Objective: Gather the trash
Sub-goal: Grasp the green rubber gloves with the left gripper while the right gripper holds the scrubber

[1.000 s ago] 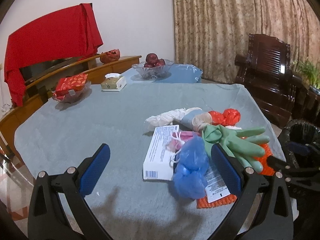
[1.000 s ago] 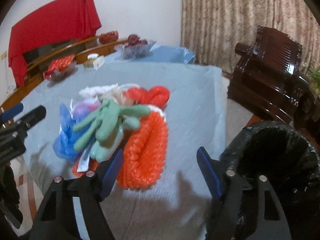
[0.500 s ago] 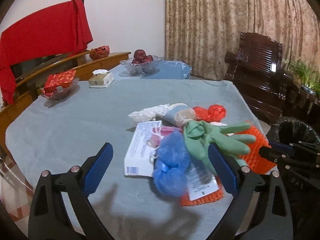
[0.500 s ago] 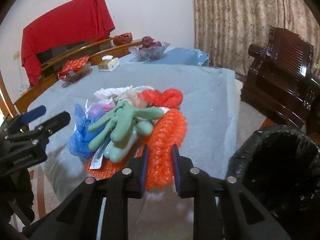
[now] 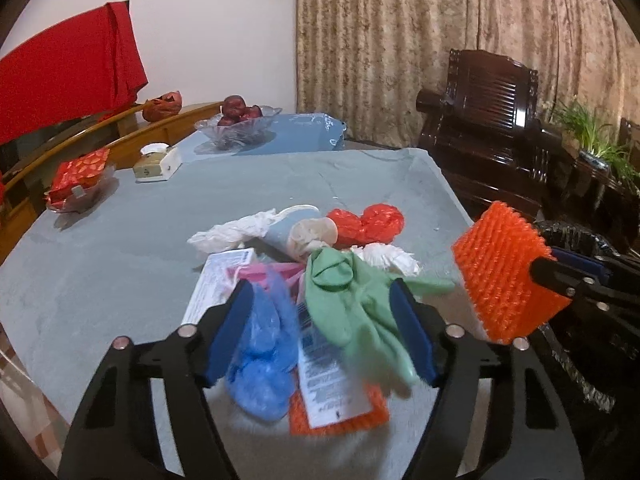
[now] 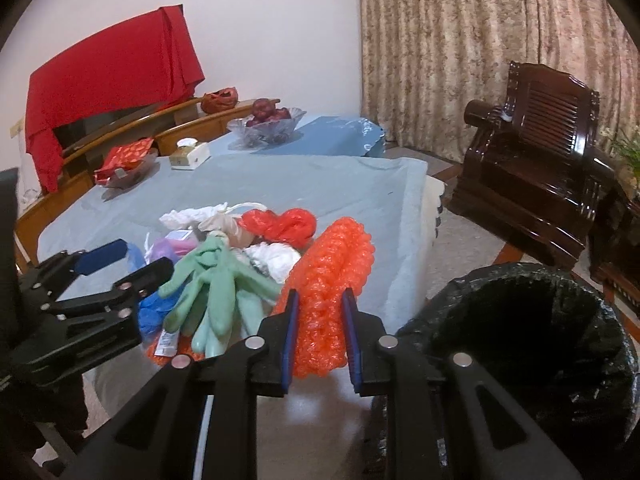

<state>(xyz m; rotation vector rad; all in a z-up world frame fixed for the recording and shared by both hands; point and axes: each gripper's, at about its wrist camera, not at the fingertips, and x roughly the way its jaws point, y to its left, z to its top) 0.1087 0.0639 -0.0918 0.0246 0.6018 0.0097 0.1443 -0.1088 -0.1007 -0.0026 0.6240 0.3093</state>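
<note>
On the grey-clothed table (image 5: 120, 264) lies a trash pile: a green rubber glove (image 5: 352, 312), a blue plastic bag (image 5: 260, 344), a printed label (image 5: 328, 364), a white box (image 5: 216, 280), a paper cup (image 5: 296, 232), and red (image 5: 368, 220) and white (image 5: 228, 236) bags. My left gripper (image 5: 320, 332) reaches over the pile. Its jaws are closing, with the blue bag and the glove between them, and the pads do not clearly press. My right gripper (image 6: 320, 332) is shut on an orange bubble-wrap sheet (image 6: 332, 280), held up off the table at the right edge (image 5: 504, 272).
A black-lined trash bin (image 6: 520, 340) stands on the floor just right of the table. At the far side of the table are a fruit bowl (image 5: 240, 124), a tissue box (image 5: 156, 160) and a dish of red packets (image 5: 80, 180). A dark wooden armchair (image 5: 488, 120) is beyond the bin.
My right gripper shut on the orange sheet and lifted it off the pile. My left gripper moved forward over the pile and its jaws narrowed around the blue bag and glove.
</note>
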